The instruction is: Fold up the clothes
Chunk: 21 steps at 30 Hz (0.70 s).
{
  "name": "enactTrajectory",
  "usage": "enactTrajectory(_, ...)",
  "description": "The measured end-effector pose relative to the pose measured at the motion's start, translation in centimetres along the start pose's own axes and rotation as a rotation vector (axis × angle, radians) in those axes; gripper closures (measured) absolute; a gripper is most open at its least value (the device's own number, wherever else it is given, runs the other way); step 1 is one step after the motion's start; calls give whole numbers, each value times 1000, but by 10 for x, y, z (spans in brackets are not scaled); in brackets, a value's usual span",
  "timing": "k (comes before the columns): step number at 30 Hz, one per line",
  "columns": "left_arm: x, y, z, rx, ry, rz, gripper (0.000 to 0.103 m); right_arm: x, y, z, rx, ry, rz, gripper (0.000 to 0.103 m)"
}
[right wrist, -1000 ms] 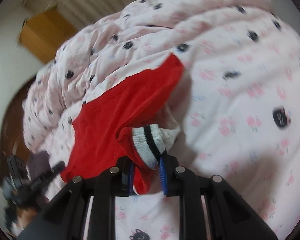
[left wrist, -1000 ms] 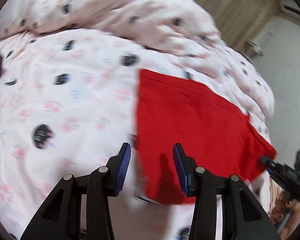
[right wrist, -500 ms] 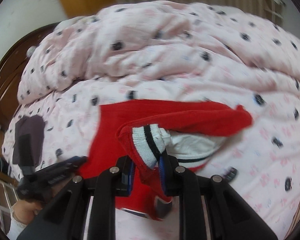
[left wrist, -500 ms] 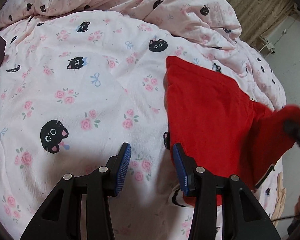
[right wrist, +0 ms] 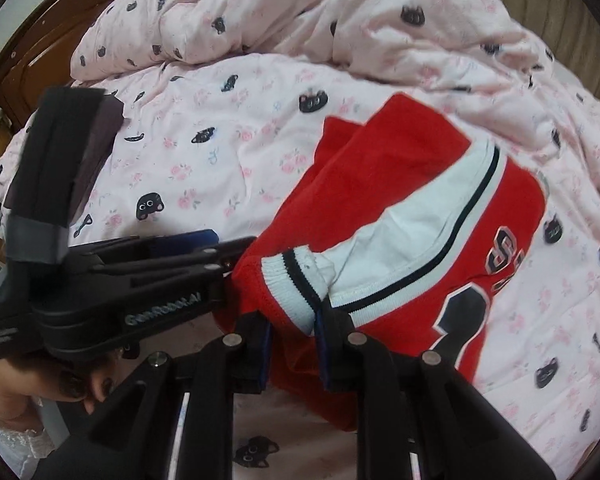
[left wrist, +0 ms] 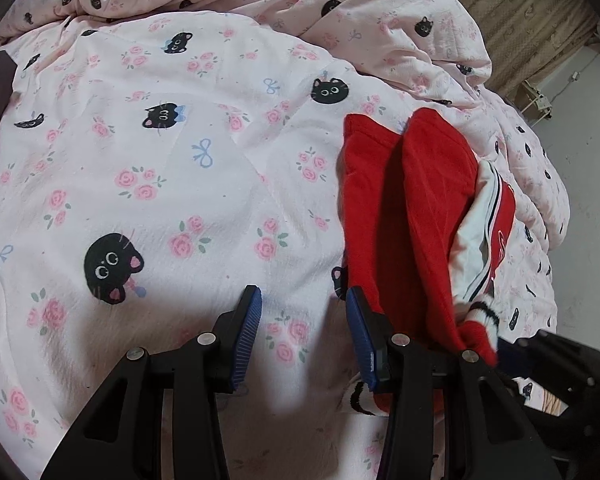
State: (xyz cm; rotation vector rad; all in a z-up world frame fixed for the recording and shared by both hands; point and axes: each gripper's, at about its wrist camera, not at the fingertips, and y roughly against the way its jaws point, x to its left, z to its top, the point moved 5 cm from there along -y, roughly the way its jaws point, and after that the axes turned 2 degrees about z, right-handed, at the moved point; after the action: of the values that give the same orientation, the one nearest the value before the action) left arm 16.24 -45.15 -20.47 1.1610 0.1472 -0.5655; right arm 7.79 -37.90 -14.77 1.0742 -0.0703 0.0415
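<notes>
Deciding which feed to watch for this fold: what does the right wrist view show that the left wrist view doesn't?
Right wrist only: the right gripper shut on the jersey's striped cuff, the black lettering, and the left gripper seen from the side. Left wrist only: the left gripper's blue fingers standing open over bare quilt. Both: the red jersey on the cat-print quilt.
</notes>
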Motion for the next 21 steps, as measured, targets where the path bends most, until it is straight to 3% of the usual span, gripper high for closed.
enactTrajectory(9, 5, 1, 4, -7, 20, 10, 64, 9, 17, 3, -56, 63, 2, 84)
enactTrajectory(15, 11, 3, 7, -13, 27, 32, 64, 25, -6, -9, 13, 142, 2, 84)
enactTrajectory(21, 17, 9, 11, -25, 70, 26, 64, 24, -15, -9, 73, 157, 34, 76)
